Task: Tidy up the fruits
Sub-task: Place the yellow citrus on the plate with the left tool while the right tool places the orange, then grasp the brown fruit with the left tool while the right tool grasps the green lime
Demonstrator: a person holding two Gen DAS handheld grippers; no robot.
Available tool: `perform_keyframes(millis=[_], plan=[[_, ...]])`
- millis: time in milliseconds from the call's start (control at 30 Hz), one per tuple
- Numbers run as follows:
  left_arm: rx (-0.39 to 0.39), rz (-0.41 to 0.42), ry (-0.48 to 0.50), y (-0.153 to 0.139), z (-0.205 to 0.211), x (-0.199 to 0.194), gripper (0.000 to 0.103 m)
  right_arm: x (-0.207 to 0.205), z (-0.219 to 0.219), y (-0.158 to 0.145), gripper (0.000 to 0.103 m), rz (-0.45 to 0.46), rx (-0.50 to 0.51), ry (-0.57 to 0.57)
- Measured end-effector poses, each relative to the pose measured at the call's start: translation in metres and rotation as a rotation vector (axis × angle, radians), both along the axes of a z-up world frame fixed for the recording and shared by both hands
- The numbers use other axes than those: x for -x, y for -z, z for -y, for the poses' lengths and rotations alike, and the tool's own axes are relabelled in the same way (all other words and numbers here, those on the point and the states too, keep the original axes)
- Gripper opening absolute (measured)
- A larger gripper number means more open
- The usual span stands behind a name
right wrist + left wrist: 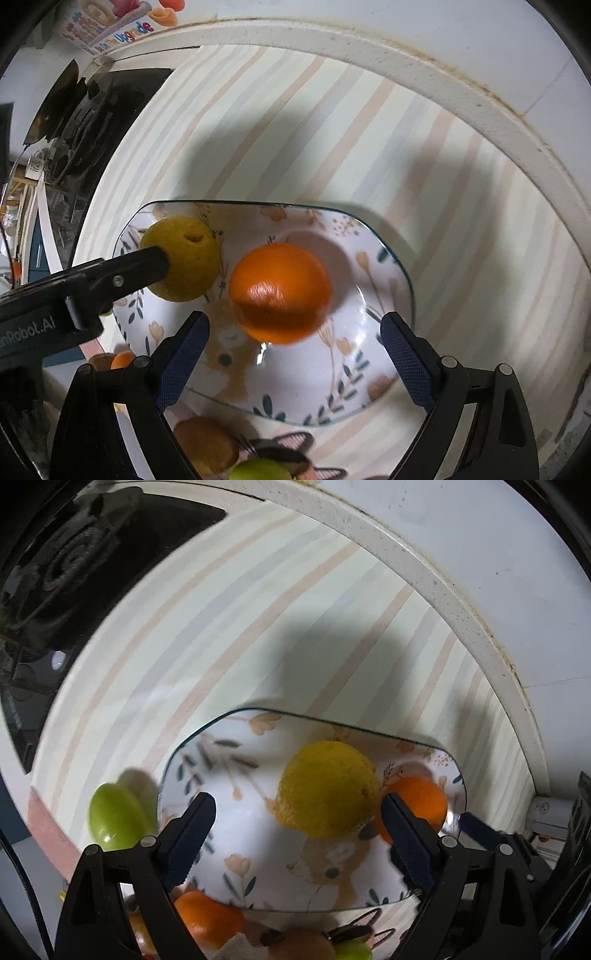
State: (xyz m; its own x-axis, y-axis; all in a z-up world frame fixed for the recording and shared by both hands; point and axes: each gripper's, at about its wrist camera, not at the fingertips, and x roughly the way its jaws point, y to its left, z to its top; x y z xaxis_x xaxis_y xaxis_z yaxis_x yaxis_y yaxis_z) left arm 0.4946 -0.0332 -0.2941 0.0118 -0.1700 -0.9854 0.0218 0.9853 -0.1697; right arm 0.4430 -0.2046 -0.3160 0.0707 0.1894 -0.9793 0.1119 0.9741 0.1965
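Observation:
A floral plate (229, 856) (369, 369) lies on a striped mat. A yellow lemon (327, 788) (188, 258) and an orange (421, 801) (279, 293) are over the plate. My left gripper (295, 834) is open, with the lemon just ahead between its fingertips; in the right wrist view its finger (122, 277) touches the lemon. My right gripper (293, 354) is open, the orange just ahead of it. A green fruit (116, 818) lies left of the plate.
Another orange (207, 915), a brown fruit (207, 443) and a green fruit (258, 470) lie near the plate's front edge. A black stove burner (74, 561) is at the far left. A white counter rim (369, 48) curves behind the mat.

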Motion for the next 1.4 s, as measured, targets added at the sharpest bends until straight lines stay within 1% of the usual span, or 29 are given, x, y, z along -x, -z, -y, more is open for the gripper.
perform_keyframes(millis=[67, 167, 300, 433, 567, 767, 1100, 1400], plan=[[-0.022, 0.031, -0.001, -0.009, -0.005, 0.01, 0.092, 0.008, 0.002, -0.008, 0.096, -0.003, 0.029, -0.007], [-0.079, 0.082, 0.004, -0.024, -0.006, 0.028, 0.092, 0.027, 0.001, -0.018, 0.096, -0.008, 0.049, -0.025], [-0.129, 0.133, -0.005, -0.043, -0.012, 0.056, 0.092, 0.052, -0.004, -0.031, 0.096, -0.006, 0.055, -0.048], [-0.148, 0.174, -0.017, -0.057, -0.015, 0.084, 0.092, 0.075, -0.011, -0.05, 0.096, 0.018, 0.065, -0.069], [-0.159, 0.216, -0.019, -0.078, -0.024, 0.115, 0.092, 0.093, -0.02, -0.077, 0.096, 0.058, 0.064, -0.073], [-0.165, 0.26, -0.003, -0.107, -0.028, 0.149, 0.092, 0.122, -0.029, -0.115, 0.096, 0.118, 0.073, -0.079], [-0.128, 0.327, 0.003, -0.152, -0.033, 0.197, 0.092, 0.17, -0.028, -0.167, 0.096, 0.2, 0.065, -0.069], [-0.102, 0.372, -0.006, -0.18, -0.039, 0.223, 0.092, 0.195, -0.023, -0.196, 0.096, 0.256, 0.036, -0.025]])
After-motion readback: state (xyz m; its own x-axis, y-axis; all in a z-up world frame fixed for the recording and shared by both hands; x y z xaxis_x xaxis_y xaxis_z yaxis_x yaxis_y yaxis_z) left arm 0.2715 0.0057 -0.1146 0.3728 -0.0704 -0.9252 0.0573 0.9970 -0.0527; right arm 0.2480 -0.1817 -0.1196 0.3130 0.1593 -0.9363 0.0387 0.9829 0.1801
